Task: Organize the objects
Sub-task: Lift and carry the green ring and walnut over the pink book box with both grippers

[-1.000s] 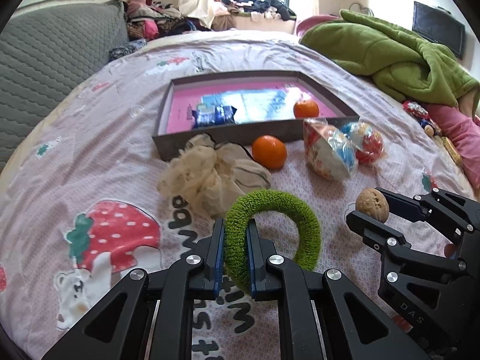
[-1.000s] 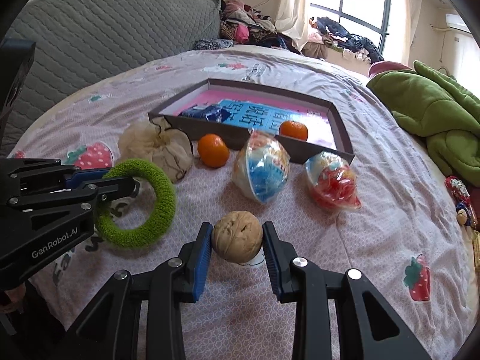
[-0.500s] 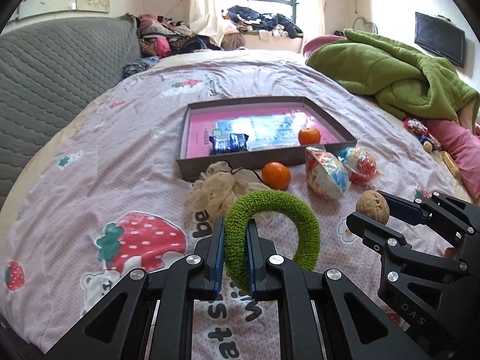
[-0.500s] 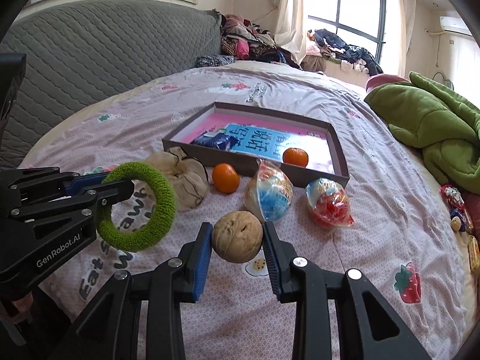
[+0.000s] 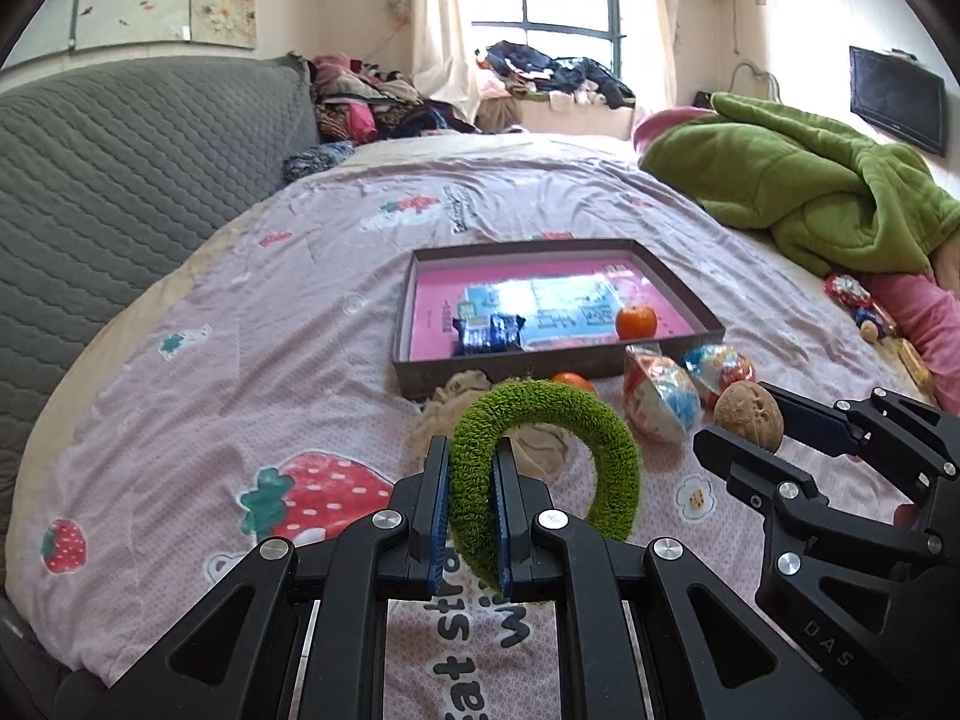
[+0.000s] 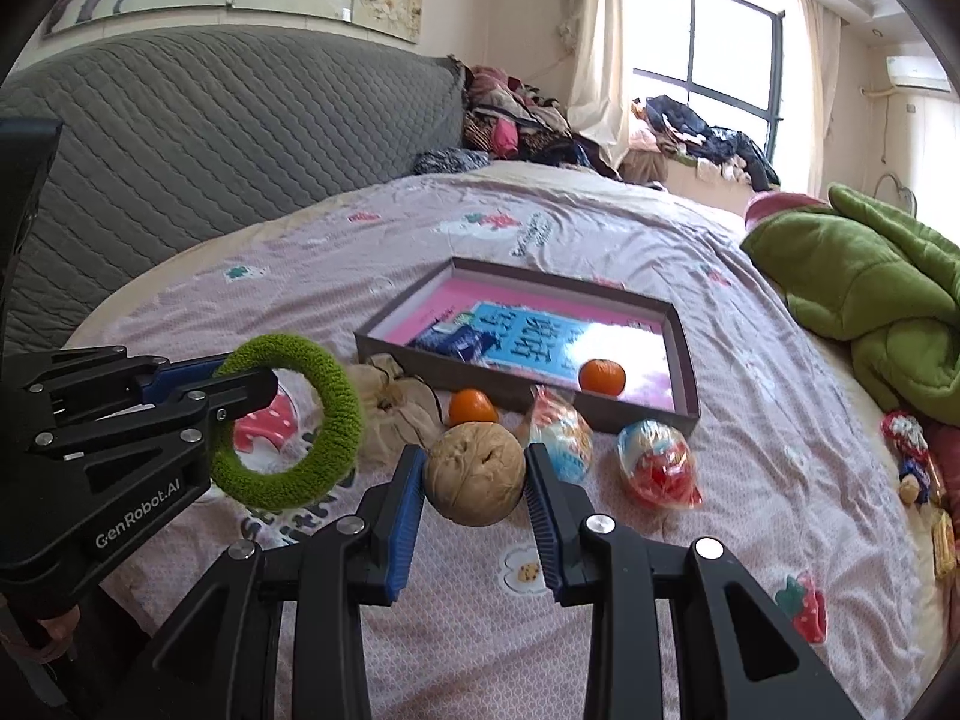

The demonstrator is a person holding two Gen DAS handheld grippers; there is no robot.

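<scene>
Left wrist view: left gripper (image 5: 471,501) clamped tight on a fuzzy green ring (image 5: 543,456), pads pinching one side of the loop, rest of it arcing up and to the right, off the bedsheet (image 5: 210,372). Right gripper (image 5: 741,423) at right edge w/ a walnut (image 5: 748,417) between its tips. Beyond: shallow box (image 5: 420,378) w/ pink floor, holding a blue packet (image 5: 489,333) and an orange (image 5: 635,322).

Right wrist view: right gripper (image 6: 474,480) closed on the walnut (image 6: 474,474), both pads pressing its sides, nut clear of the sheet. Left gripper (image 6: 240,381) at left, ring (image 6: 300,429) hanging from it. On the sheet near the box (image 6: 690,378): second orange (image 6: 472,407), beige pouch (image 6: 393,399), two wrapped egg-shaped toys (image 6: 657,468), all outside it.
</scene>
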